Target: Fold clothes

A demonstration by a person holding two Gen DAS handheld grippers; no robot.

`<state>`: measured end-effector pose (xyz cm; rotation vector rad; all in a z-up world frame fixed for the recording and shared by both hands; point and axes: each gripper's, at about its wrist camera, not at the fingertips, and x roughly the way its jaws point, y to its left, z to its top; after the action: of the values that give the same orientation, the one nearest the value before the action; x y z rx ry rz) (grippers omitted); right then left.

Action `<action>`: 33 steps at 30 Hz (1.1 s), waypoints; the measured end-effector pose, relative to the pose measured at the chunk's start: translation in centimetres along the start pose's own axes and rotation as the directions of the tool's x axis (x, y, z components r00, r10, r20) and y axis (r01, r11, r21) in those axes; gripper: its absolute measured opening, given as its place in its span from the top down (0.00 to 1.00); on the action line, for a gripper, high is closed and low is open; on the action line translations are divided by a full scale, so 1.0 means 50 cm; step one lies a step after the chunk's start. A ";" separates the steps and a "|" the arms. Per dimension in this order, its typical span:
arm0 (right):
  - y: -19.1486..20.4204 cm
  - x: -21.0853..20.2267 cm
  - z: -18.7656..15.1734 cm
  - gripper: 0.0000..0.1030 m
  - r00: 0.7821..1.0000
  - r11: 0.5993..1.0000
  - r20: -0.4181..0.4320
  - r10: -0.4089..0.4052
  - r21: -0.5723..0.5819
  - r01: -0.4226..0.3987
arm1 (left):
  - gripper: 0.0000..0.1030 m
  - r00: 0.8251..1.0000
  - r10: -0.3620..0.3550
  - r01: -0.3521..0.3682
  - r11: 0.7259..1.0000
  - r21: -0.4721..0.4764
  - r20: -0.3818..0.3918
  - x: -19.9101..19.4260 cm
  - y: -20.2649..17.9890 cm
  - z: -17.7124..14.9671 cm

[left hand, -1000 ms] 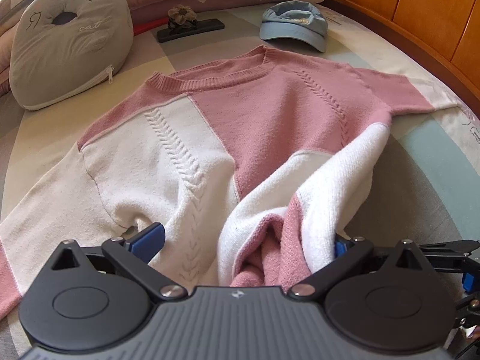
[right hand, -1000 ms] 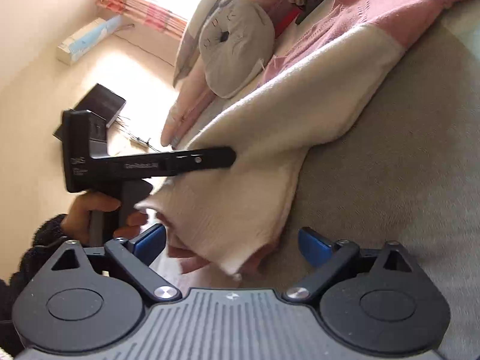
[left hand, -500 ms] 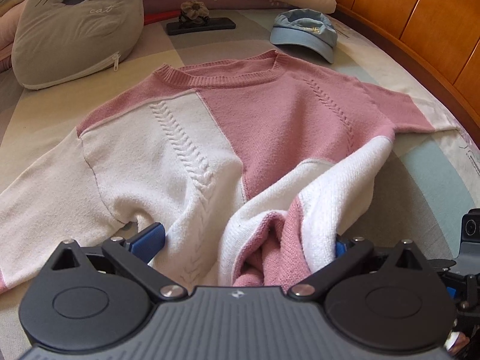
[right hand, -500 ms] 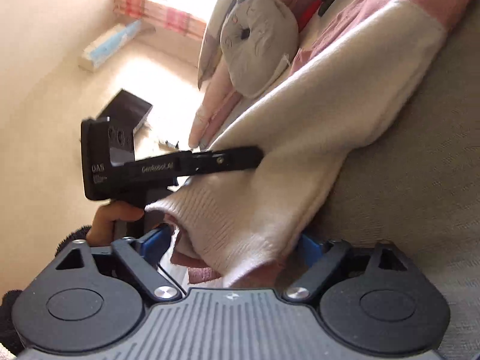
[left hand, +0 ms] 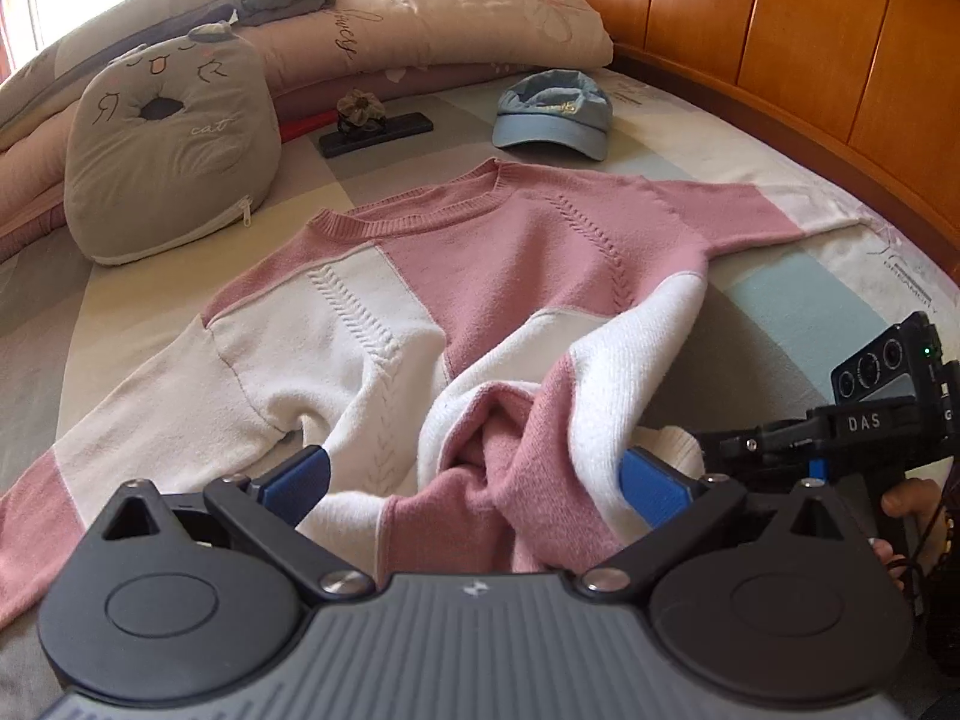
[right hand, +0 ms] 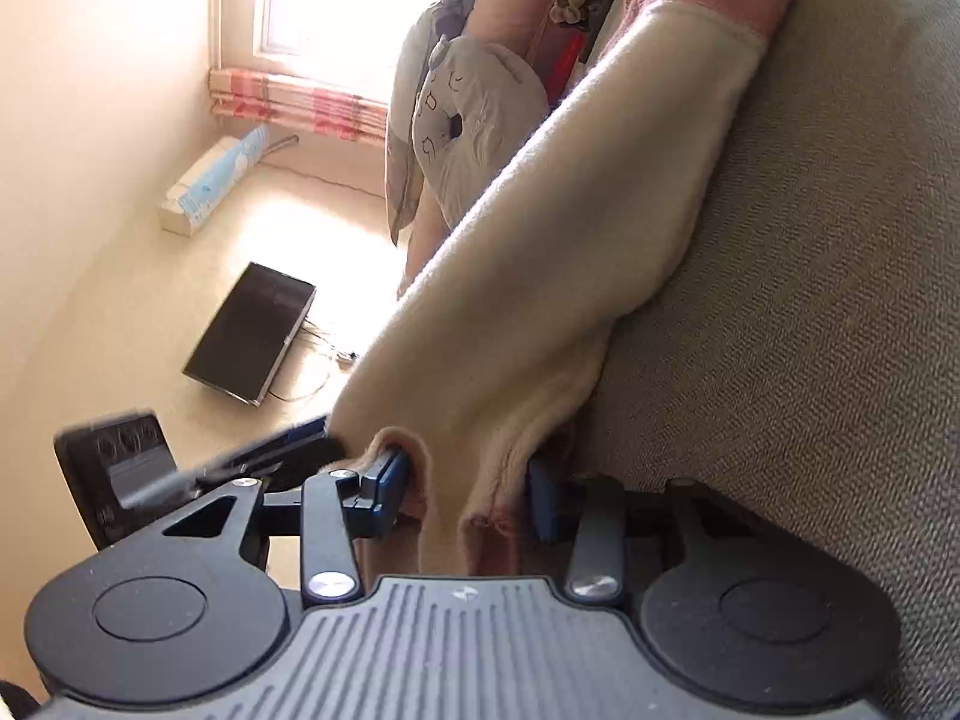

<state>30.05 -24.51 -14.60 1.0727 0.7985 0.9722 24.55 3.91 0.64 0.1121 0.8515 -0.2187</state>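
The right gripper [right hand: 468,498] has just been closing, and its blue pads now pinch the sweater's [left hand: 498,276] cream hem, bunched between them. The left gripper [left hand: 474,474] stands spread wide with the gathered pink-and-white hem piled between its jaws; I can't tell if the pads truly bite. Ahead of it the sweater lies flat on the bed [left hand: 798,312]. The risk: a thick wad slips from those wide jaws on the lift, and the fold goes lopsided.
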 end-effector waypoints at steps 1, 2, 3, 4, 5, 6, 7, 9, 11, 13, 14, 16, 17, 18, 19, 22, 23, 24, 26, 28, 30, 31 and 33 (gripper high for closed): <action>-0.002 -0.004 -0.001 0.51 1.000 1.000 0.010 0.007 0.014 -0.007 | 0.01 1.000 0.011 -0.011 1.000 -0.012 0.002 -0.010 0.003 -0.010; -0.001 -0.010 -0.002 0.51 1.000 1.000 0.020 0.006 0.020 -0.006 | 0.01 1.000 0.022 -0.022 1.000 -0.021 0.001 -0.017 0.004 -0.022; 0.003 -0.014 -0.005 0.51 1.000 1.000 0.026 -0.002 0.013 0.001 | 0.01 0.999 0.032 -0.032 0.999 -0.029 -0.001 -0.024 0.005 -0.034; 0.007 -0.019 -0.008 0.51 0.999 1.000 0.032 -0.010 0.005 0.010 | 0.01 0.999 0.037 -0.037 0.999 -0.037 -0.006 -0.028 0.006 -0.046; 0.009 -0.025 -0.012 0.54 0.999 1.000 0.035 -0.019 0.001 0.019 | 0.01 0.999 0.040 -0.041 0.998 -0.044 -0.011 -0.030 0.006 -0.057; 0.010 -0.031 -0.015 0.55 0.999 1.000 0.037 -0.029 -0.002 0.029 | 0.01 0.999 0.043 -0.044 0.998 -0.052 -0.016 -0.032 0.006 -0.068; 0.013 -0.034 -0.019 0.64 0.998 0.999 0.034 -0.053 -0.009 0.053 | 0.01 0.999 0.044 -0.046 0.997 -0.063 -0.022 -0.033 0.006 -0.079; 0.019 -0.036 -0.026 0.89 0.993 0.992 0.010 -0.119 -0.031 0.119 | 0.01 0.999 0.044 -0.046 0.995 -0.085 -0.031 -0.033 0.006 -0.096; 0.030 -0.041 -0.035 0.89 0.985 0.983 -0.002 -0.173 -0.065 0.172 | 0.01 0.999 0.044 -0.047 0.994 -0.096 -0.031 -0.034 0.000 -0.106; 0.045 -0.049 -0.042 0.89 0.978 0.974 -0.002 -0.207 -0.092 0.206 | 0.01 0.999 0.034 -0.037 0.995 -0.095 -0.033 -0.034 -0.009 -0.114; 0.052 -0.054 -0.046 0.90 0.975 0.969 -0.002 -0.224 -0.106 0.222 | 0.01 0.999 0.030 -0.033 0.995 -0.091 -0.034 -0.034 -0.014 -0.116; 0.074 -0.072 -0.054 0.90 0.966 0.957 0.003 -0.257 -0.141 0.255 | 0.01 0.999 0.028 -0.031 0.997 -0.074 -0.037 -0.034 -0.028 -0.122; 0.086 -0.081 -0.058 0.90 0.962 0.949 0.007 -0.274 -0.160 0.271 | 0.01 0.999 0.029 -0.031 0.997 -0.065 -0.039 -0.034 -0.034 -0.124; 0.098 -0.092 -0.063 0.90 0.957 0.940 0.010 -0.291 -0.181 0.288 | 0.01 0.999 0.028 -0.030 0.998 -0.054 -0.041 -0.034 -0.041 -0.127; 0.110 -0.103 -0.068 0.90 0.951 0.931 0.013 -0.309 -0.202 0.305 | 0.01 0.999 0.027 -0.029 0.999 -0.044 -0.044 -0.033 -0.046 -0.129; 0.140 -0.150 -0.084 0.90 0.933 0.897 0.031 -0.357 -0.267 0.352 | 0.01 0.999 0.018 -0.019 0.999 -0.026 -0.049 -0.026 -0.060 -0.134; 0.147 -0.166 -0.089 0.90 0.929 0.889 0.039 -0.367 -0.281 0.362 | 0.01 0.999 0.012 -0.014 1.000 -0.024 -0.051 -0.024 -0.063 -0.136; 0.154 -0.182 -0.094 0.90 0.923 0.877 0.052 -0.382 -0.294 0.379 | 0.01 0.999 0.005 -0.006 1.000 -0.025 -0.053 -0.022 -0.065 -0.137; 0.169 -0.207 -0.098 0.90 0.909 0.856 0.073 -0.411 -0.311 0.413 | 0.01 0.998 -0.007 0.005 1.000 -0.026 -0.055 -0.018 -0.071 -0.139; 0.184 -0.234 -0.101 0.91 0.892 0.832 0.100 -0.441 -0.329 0.448 | 0.01 0.998 -0.013 0.012 1.000 -0.025 -0.057 -0.015 -0.076 -0.140; 0.201 -0.259 -0.103 0.91 0.874 0.805 0.133 -0.468 -0.344 0.484 | 0.01 0.998 -0.019 0.018 1.000 -0.021 -0.060 -0.012 -0.080 -0.142; 0.211 -0.274 -0.105 0.91 0.869 0.795 0.148 -0.472 -0.354 0.492 | 0.01 0.998 -0.020 0.019 1.000 -0.018 -0.060 -0.013 -0.081 -0.142; 0.235 -0.291 -0.106 0.91 0.856 0.773 0.171 -0.489 -0.370 0.515 | 0.01 0.998 -0.020 0.019 1.000 -0.015 -0.061 -0.013 -0.082 -0.143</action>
<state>16.99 -34.19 -3.95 0.4804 0.7354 0.5955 17.94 1.36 -3.60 0.0974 0.9147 -0.2280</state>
